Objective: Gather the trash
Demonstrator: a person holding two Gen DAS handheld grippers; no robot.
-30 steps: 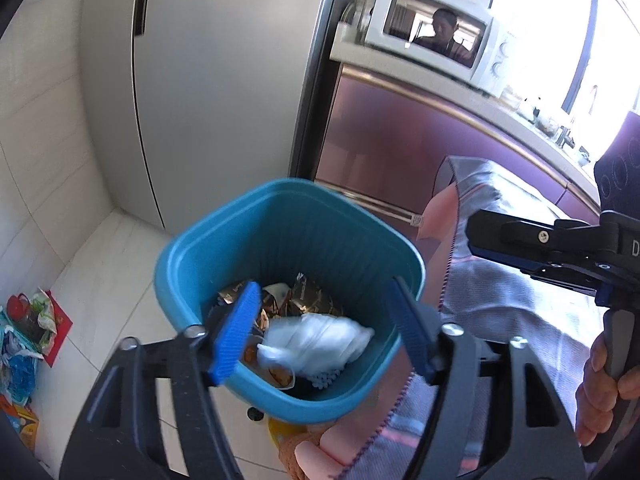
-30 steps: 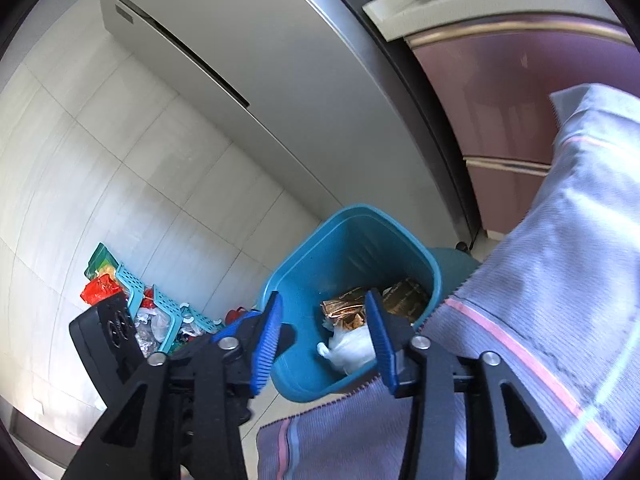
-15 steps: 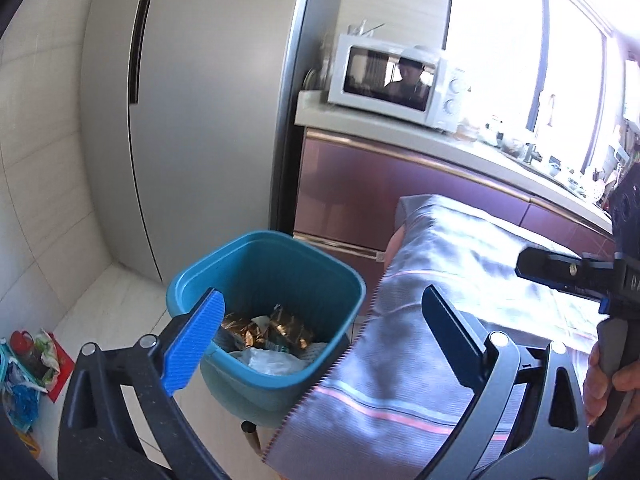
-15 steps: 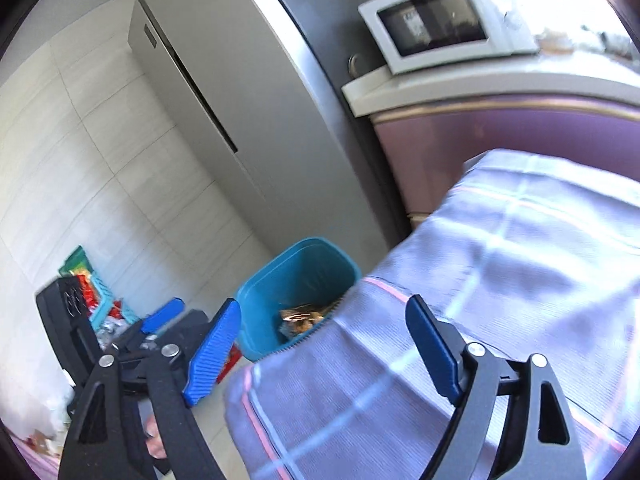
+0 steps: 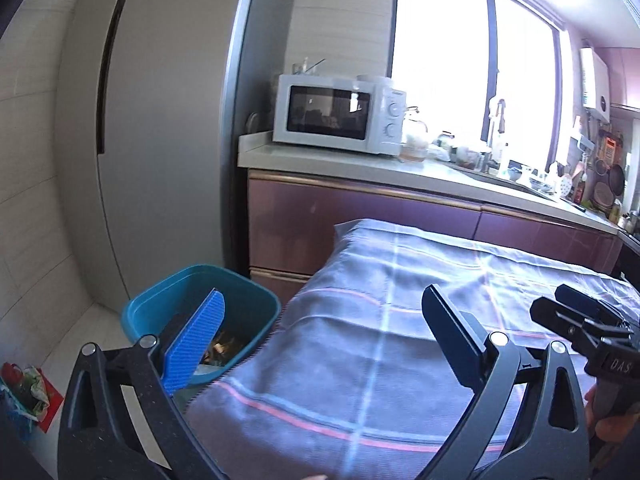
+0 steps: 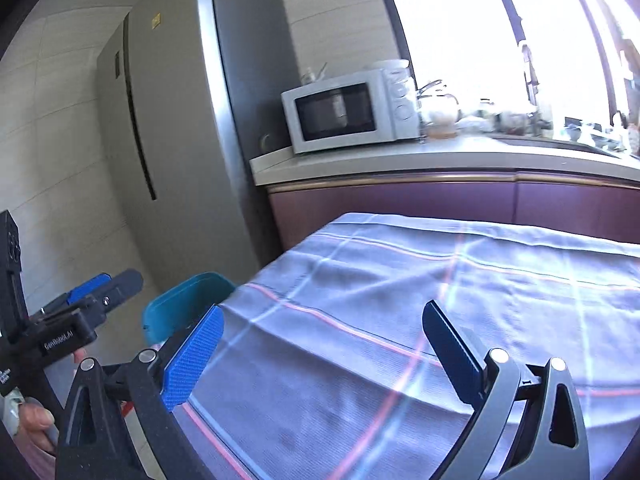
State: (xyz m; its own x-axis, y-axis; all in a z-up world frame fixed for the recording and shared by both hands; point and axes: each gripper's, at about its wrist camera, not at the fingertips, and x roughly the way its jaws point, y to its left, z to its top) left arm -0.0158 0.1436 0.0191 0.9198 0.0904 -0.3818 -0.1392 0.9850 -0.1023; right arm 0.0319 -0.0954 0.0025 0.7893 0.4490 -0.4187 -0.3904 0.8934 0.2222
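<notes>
Left wrist view showed a tall grey refrigerator [image 5: 160, 120] at the left, with a purple-fronted counter [image 5: 360, 216] beside it bearing a white microwave [image 5: 340, 114]. A table under a grey striped cloth [image 5: 400, 340] filled the lower right. Beside its near-left corner, on the floor, stood a teal trash bin [image 5: 160, 308], upright with its mouth facing up and no clear long axis; crumpled wrappers [image 5: 224, 346] lay inside. The left gripper [image 5: 320, 332] hovered released over the cloth edge, its jaws spread wide after just opening, nothing between them. The right gripper [image 6: 320, 340] was likewise released, jaws having just opened over bare cloth. Its body read "DAS" in the left view; the left gripper's body read "GenRobot.AI" in the right wrist view. Refrigerator stickers were too small to read.
</notes>
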